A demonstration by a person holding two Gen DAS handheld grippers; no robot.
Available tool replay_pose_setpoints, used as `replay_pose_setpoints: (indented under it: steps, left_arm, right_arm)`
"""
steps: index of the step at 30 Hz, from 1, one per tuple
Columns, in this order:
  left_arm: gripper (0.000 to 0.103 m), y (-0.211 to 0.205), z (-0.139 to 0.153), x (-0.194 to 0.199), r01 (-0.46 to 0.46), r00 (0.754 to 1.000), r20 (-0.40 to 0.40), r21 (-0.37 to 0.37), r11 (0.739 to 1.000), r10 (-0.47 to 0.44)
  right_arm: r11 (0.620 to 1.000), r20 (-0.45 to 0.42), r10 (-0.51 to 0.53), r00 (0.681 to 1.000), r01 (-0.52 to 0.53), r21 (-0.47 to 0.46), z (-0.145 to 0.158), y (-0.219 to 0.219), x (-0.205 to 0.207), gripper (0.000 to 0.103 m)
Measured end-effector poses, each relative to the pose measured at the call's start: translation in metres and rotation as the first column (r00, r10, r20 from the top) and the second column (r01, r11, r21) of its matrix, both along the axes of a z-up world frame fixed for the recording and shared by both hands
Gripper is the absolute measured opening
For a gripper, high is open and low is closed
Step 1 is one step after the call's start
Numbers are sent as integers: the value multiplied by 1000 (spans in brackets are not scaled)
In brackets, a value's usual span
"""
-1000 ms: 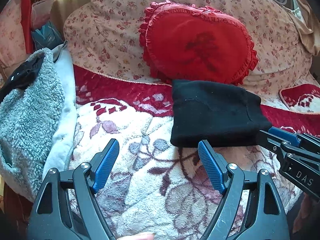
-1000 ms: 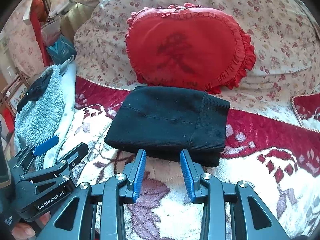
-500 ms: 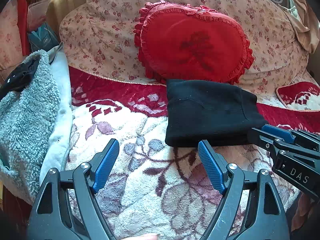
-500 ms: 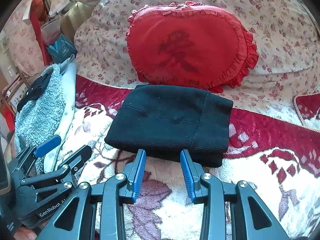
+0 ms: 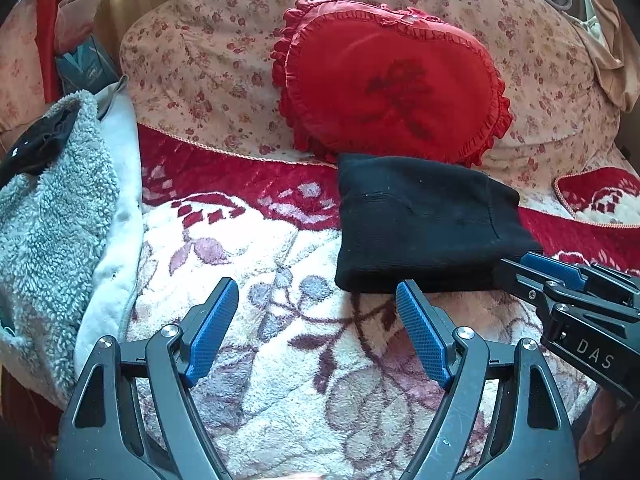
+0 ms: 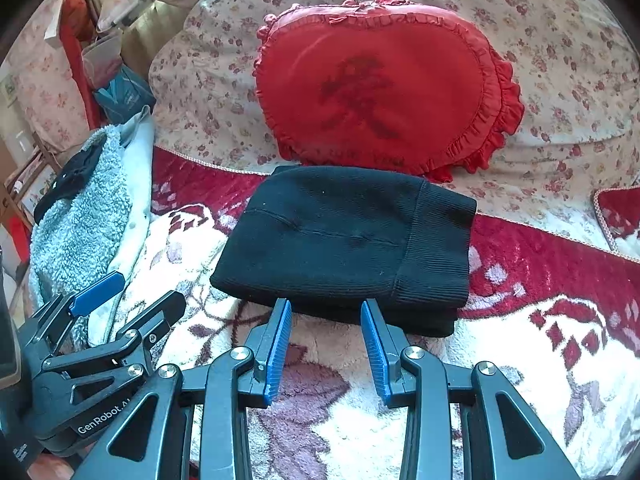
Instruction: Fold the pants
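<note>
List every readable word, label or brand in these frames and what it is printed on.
"DAS": white letters on the body of the right claw, cut off by the frame edge.
"GenRobot.A": white print on the body of the left claw, its end hidden.
Dark motif on the red heart-shaped pillow: not readable.

A red heart-shaped cushion with a ruffled edge leans on a floral pillow at the far side. A fleecy red-and-white flowered blanket covers the near surface. At the left lies a grey fleece.
</note>
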State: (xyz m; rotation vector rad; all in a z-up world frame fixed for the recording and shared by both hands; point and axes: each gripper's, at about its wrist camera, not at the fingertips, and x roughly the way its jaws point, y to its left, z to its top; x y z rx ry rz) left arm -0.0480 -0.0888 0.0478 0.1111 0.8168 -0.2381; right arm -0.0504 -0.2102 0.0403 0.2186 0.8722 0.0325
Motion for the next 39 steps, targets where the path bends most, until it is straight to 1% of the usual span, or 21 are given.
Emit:
replay_pose_setpoints:
  steps: [39]
  left_arm:
    - [81,3,-8,2,-8,999,-43,-17,1000,8]
  right_arm:
    - [1000,-18,11,1000,-11,9,-6,4,1,35]
